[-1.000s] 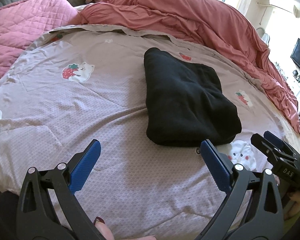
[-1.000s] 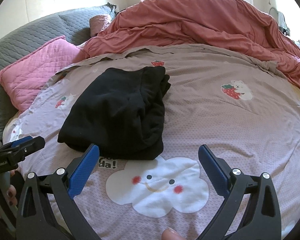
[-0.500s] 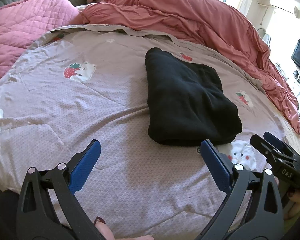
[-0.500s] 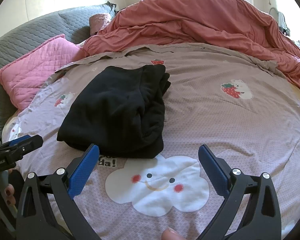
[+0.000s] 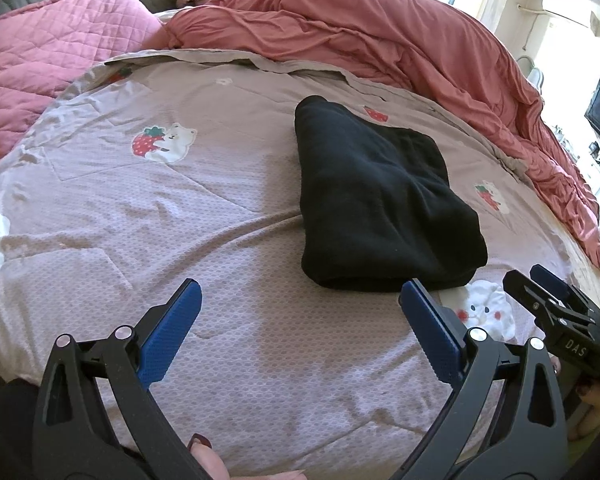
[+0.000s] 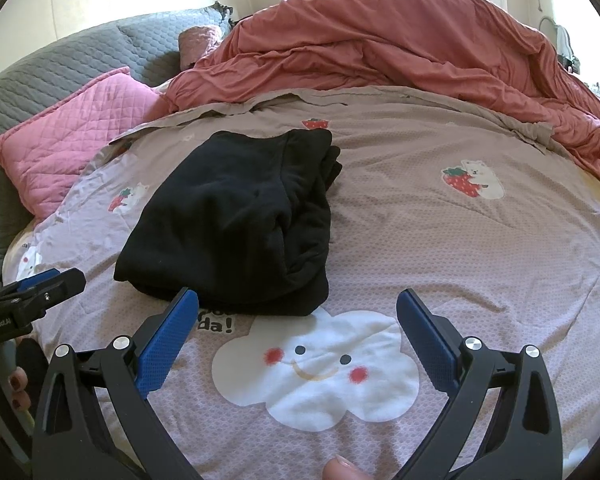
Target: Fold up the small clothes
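Inspected: folded black fleece garment (image 5: 384, 204), lying flat on mauve printed quilt cover (image 5: 140, 220), just beyond white smiling-cloud print (image 6: 320, 364).

Left gripper (image 5: 300, 328): blue-padded fingers (image 5: 172, 324) spread wide, holding nothing; garment ahead and toward right finger, near edge just beyond that fingertip, apart from it.

Right gripper (image 6: 298, 328): fingers (image 6: 168, 332) likewise wide apart, empty; garment ahead toward left finger, whose tip overlapped garment's near edge in view; contact not determinable.

Crumpled salmon-red duvet (image 6: 400, 40) heaped beyond garment; pink quilted pillow (image 6: 72, 136) to garment's left.
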`<state>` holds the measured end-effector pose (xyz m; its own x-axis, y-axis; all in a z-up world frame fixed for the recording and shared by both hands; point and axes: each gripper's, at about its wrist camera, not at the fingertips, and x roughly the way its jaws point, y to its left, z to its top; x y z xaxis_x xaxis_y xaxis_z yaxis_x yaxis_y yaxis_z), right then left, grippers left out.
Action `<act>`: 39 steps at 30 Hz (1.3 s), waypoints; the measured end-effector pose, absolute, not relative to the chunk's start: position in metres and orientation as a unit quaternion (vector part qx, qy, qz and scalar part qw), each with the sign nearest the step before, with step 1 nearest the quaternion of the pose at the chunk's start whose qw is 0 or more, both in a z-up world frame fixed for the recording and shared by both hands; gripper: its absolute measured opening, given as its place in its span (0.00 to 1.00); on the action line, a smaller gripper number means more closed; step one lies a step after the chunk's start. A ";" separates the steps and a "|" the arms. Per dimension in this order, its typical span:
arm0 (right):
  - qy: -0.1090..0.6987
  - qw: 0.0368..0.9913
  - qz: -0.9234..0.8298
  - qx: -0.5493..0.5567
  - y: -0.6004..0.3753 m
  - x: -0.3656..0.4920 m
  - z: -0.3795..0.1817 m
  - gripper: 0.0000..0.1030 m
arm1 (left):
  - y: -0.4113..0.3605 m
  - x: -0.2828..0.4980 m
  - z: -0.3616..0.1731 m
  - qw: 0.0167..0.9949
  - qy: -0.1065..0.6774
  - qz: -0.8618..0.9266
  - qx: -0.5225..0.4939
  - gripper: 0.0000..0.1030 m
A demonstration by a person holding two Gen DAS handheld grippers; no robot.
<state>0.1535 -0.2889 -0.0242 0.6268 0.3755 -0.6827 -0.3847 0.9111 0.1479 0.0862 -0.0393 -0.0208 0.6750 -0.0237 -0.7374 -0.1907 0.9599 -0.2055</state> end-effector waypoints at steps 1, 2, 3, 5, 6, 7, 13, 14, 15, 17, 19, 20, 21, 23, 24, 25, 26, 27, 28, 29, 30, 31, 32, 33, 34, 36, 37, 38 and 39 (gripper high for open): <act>0.378 0.901 0.211 -0.007 -0.289 0.154 -0.024 0.96 | -0.039 0.086 -0.020 0.906 0.400 0.048 -0.132 0.91; 0.378 0.901 0.211 -0.006 -0.289 0.153 -0.024 0.96 | -0.039 0.086 -0.020 0.906 0.401 0.049 -0.130 0.91; 0.378 0.902 0.211 -0.006 -0.289 0.153 -0.024 0.96 | -0.039 0.086 -0.021 0.905 0.401 0.050 -0.130 0.91; 0.378 0.902 0.210 -0.007 -0.289 0.153 -0.024 0.96 | -0.040 0.086 -0.021 0.905 0.402 0.051 -0.130 0.91; 0.379 0.901 0.211 -0.007 -0.288 0.153 -0.024 0.96 | -0.039 0.086 -0.021 0.905 0.402 0.051 -0.131 0.91; 0.378 0.901 0.211 -0.007 -0.288 0.153 -0.024 0.96 | -0.040 0.086 -0.021 0.905 0.402 0.052 -0.130 0.91; 0.378 0.902 0.209 -0.007 -0.287 0.152 -0.024 0.96 | -0.039 0.087 -0.022 0.904 0.404 0.053 -0.129 0.91; 0.379 0.901 0.209 -0.007 -0.288 0.153 -0.024 0.96 | -0.039 0.086 -0.022 0.904 0.405 0.054 -0.129 0.91; 0.379 0.902 0.209 -0.006 -0.288 0.152 -0.024 0.96 | -0.039 0.087 -0.022 0.904 0.405 0.054 -0.129 0.91; 0.378 0.901 0.210 -0.007 -0.288 0.153 -0.024 0.96 | -0.039 0.086 -0.023 0.903 0.405 0.054 -0.129 0.91; 0.378 0.902 0.209 -0.008 -0.287 0.153 -0.024 0.96 | -0.038 0.086 -0.023 0.903 0.406 0.055 -0.128 0.91; 0.378 0.902 0.209 -0.008 -0.288 0.152 -0.024 0.96 | -0.038 0.086 -0.024 0.903 0.406 0.056 -0.129 0.91; 0.378 0.901 0.210 -0.007 -0.288 0.153 -0.024 0.96 | -0.038 0.086 -0.023 0.903 0.406 0.055 -0.129 0.91; 0.378 0.902 0.209 -0.008 -0.287 0.153 -0.024 0.96 | -0.038 0.086 -0.023 0.903 0.406 0.055 -0.128 0.91; 0.379 0.901 0.210 -0.008 -0.288 0.153 -0.024 0.96 | -0.038 0.086 -0.023 0.903 0.406 0.055 -0.128 0.91; 0.379 0.901 0.209 -0.007 -0.288 0.153 -0.024 0.96 | -0.038 0.086 -0.023 0.903 0.406 0.055 -0.129 0.91; 0.379 0.901 0.209 -0.007 -0.287 0.153 -0.024 0.96 | -0.039 0.086 -0.024 0.903 0.406 0.055 -0.129 0.91; 0.379 0.901 0.210 -0.008 -0.288 0.153 -0.024 0.96 | -0.038 0.086 -0.024 0.903 0.406 0.055 -0.129 0.91; 0.379 0.902 0.209 -0.007 -0.288 0.153 -0.024 0.96 | -0.039 0.086 -0.024 0.903 0.406 0.055 -0.130 0.91; 0.379 0.901 0.210 -0.007 -0.288 0.153 -0.024 0.96 | -0.039 0.086 -0.024 0.903 0.406 0.055 -0.130 0.91; 0.379 0.901 0.210 -0.007 -0.288 0.153 -0.024 0.96 | -0.039 0.086 -0.024 0.902 0.407 0.055 -0.130 0.91; 0.380 0.901 0.208 -0.008 -0.287 0.153 -0.024 0.96 | -0.039 0.085 -0.024 0.902 0.407 0.055 -0.131 0.91; 0.381 0.901 0.208 -0.007 -0.288 0.153 -0.024 0.96 | -0.039 0.085 -0.024 0.902 0.407 0.054 -0.131 0.91; 0.381 0.901 0.209 -0.006 -0.287 0.153 -0.024 0.96 | -0.038 0.085 -0.025 0.902 0.408 0.053 -0.133 0.91; 0.382 0.900 0.209 -0.006 -0.287 0.153 -0.025 0.96 | -0.038 0.085 -0.025 0.901 0.408 0.053 -0.134 0.91; 0.383 0.900 0.207 -0.006 -0.287 0.152 -0.026 0.96 | -0.037 0.084 -0.025 0.901 0.409 0.052 -0.135 0.91; 0.383 0.900 0.206 -0.006 -0.287 0.152 -0.026 0.96 | -0.037 0.084 -0.025 0.901 0.409 0.052 -0.135 0.91; 0.384 0.900 0.204 -0.006 -0.287 0.152 -0.027 0.96 | -0.037 0.085 -0.025 0.901 0.409 0.052 -0.134 0.91; 0.385 0.900 0.203 -0.006 -0.287 0.152 -0.027 0.96 | -0.037 0.084 -0.025 0.901 0.409 0.052 -0.134 0.91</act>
